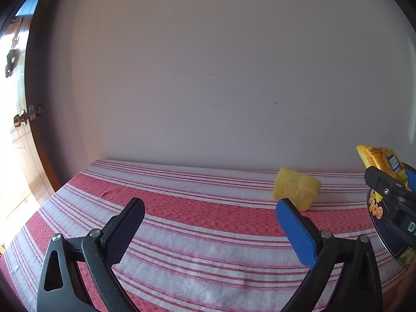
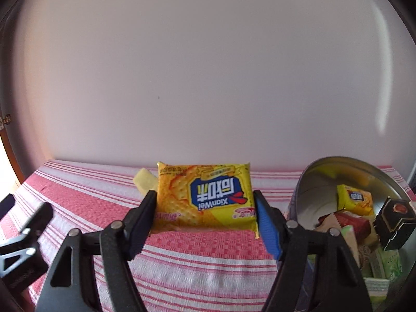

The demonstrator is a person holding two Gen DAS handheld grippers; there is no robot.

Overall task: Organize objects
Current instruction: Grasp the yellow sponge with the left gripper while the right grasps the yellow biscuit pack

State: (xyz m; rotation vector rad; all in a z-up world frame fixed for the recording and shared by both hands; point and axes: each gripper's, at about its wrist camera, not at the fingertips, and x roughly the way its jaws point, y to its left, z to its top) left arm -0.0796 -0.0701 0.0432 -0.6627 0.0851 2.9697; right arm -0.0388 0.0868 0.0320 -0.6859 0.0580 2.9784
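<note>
Evidently the yellow cracker packet [image 2: 205, 197] is clamped by its two side edges between the jaws of the right gripper [image 2: 205, 213] and is held clear of the red-and-white striped cloth [image 2: 182, 260], printed face toward the camera and upside down. It is judged light, with a slick foil wrapper and brittle crackers inside, so a gentle squeeze across the sealed edges is called for rather than pressure on the flat faces. At the right, the open round tin [image 2: 312, 176] is seen, already holding a like packet and other wrapped snacks. Further back on the cloth a yellow sponge-like block [image 1: 296, 191] lies, soft by its look. The left gripper [image 1: 210, 215] is spread wide with nothing between its jaws.
</note>
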